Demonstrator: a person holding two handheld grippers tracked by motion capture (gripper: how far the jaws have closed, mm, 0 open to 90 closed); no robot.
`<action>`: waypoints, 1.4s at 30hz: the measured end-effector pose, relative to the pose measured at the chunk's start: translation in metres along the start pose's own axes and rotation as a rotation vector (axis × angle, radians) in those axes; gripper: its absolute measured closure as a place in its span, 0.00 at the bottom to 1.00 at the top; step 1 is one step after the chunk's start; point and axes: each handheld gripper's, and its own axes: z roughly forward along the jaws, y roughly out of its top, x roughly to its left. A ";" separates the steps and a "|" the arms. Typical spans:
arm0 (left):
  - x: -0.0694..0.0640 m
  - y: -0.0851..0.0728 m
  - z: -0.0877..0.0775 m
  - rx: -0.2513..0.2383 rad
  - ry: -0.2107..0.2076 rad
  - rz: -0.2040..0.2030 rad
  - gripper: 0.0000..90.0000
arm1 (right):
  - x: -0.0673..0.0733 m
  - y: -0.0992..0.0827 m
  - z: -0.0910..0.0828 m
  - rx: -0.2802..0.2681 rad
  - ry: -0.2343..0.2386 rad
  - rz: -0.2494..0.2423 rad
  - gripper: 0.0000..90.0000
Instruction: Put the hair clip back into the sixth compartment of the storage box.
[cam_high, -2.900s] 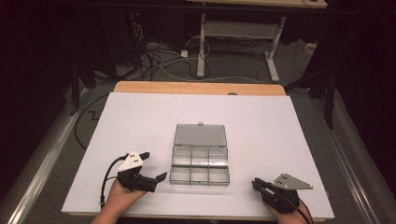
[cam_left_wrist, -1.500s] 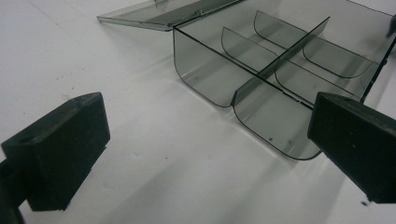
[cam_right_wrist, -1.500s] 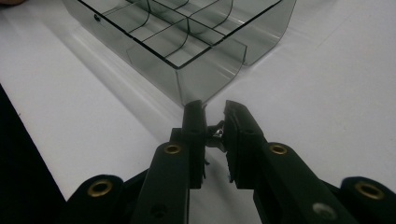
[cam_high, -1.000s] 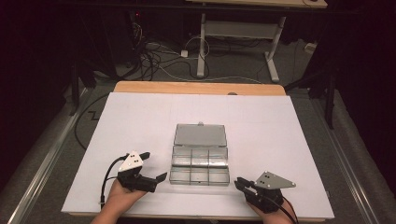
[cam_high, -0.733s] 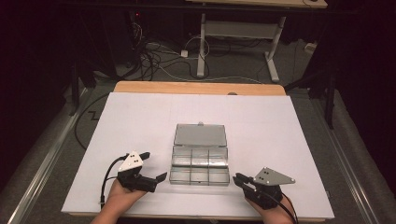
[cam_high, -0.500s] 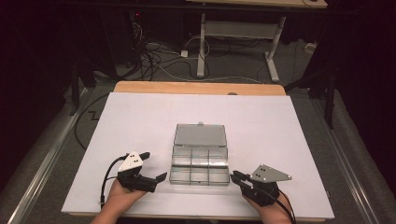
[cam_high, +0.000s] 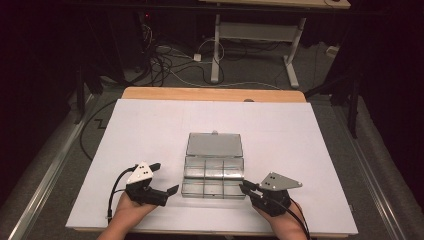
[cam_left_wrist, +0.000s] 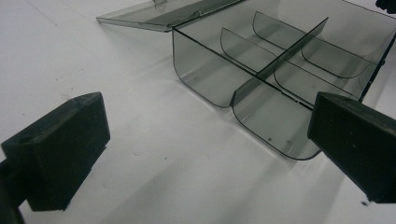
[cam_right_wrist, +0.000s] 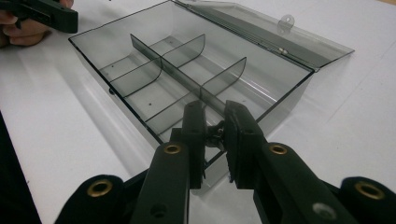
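A clear grey compartment box (cam_high: 214, 172) lies open mid-table, its lid (cam_high: 215, 145) flat behind it and its several compartments looking empty. My left gripper (cam_high: 166, 177) rests on the table left of the box, open, jaws wide apart (cam_left_wrist: 208, 144) with nothing between them. My right gripper (cam_high: 245, 187) is at the box's near right corner. In the right gripper view its jaws (cam_right_wrist: 215, 114) stand nearly together, shut on a small metal part (cam_right_wrist: 215, 132), with the tips over the box's wall (cam_right_wrist: 280, 107). The left gripper (cam_right_wrist: 46, 14) shows beyond the box.
A white sheet (cam_high: 150, 130) covers the table, with a wooden edge (cam_high: 210, 94) at the back. Past it on the dark floor lie cables (cam_high: 170, 60) and the legs of another table (cam_high: 250, 32). Metal rails run along both sides.
My right gripper has moved left across the table to the box's near right corner, jaws still pinched together. The left gripper and the box have not moved.
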 end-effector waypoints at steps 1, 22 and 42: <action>0.000 0.000 0.000 0.000 0.000 0.000 0.00 | 0.000 0.000 0.001 0.001 0.001 0.001 0.89; 0.000 0.000 0.000 0.001 -0.002 0.002 0.00 | 0.005 0.007 0.026 0.036 0.029 -0.017 0.89; 0.000 0.000 0.000 -0.001 -0.008 0.003 0.00 | 0.008 0.003 0.028 0.037 0.039 -0.008 0.89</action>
